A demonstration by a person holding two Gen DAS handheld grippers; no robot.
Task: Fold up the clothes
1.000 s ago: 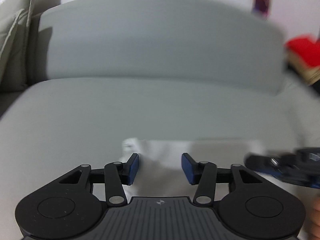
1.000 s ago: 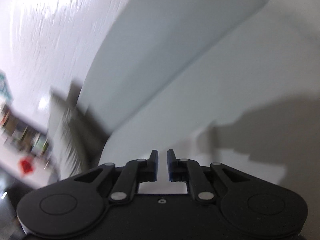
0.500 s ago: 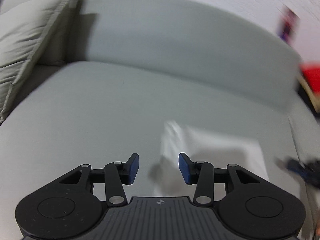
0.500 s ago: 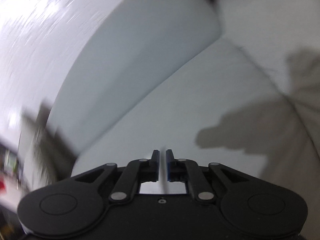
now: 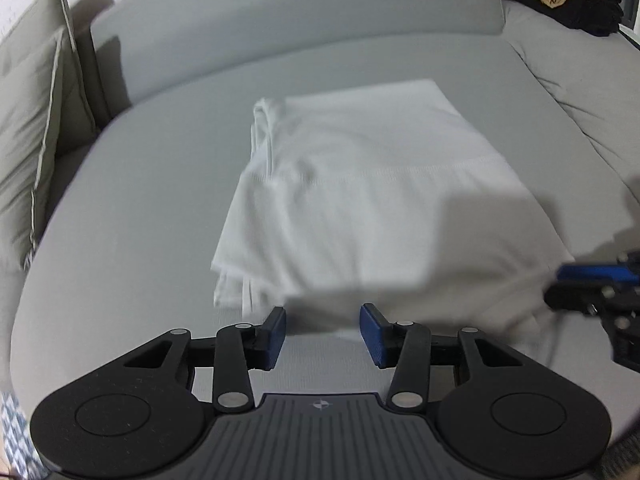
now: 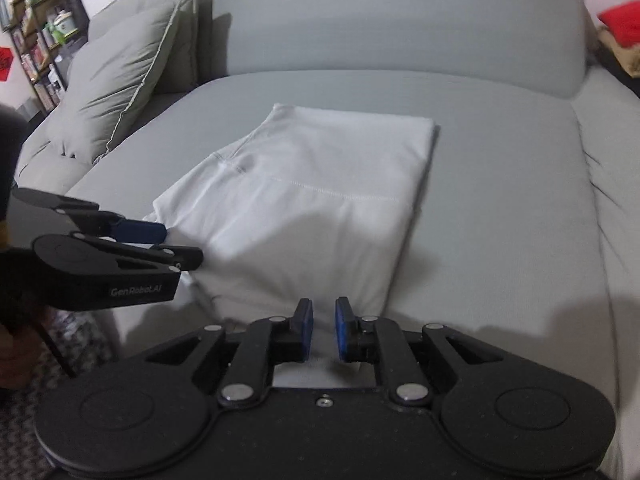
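White garment (image 5: 360, 184): soft knit cloth, matt, smooth, with a stitched seam line across it; centre of frame.
Sofa (image 6: 500, 208): grey woven upholstery, matt, fine even texture.
Cushion (image 6: 120, 76): grey-green cloth, matt, creased, piped edge; upper left.
Left hand-held gripper (image 5: 323, 332): black plastic body, matt and faintly grainy, ribbed panel at bottom centre; round metal rivets, dull shine; blue finger pads (image 5: 277, 330), matt, rubbery look.
Right hand-held gripper (image 6: 323, 329): same matt black plastic, metal rivets, blue pads.

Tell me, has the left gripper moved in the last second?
Yes. The left gripper has tipped downward: the grey sofa backrest sits higher in its view, and the folded white garment fills it.
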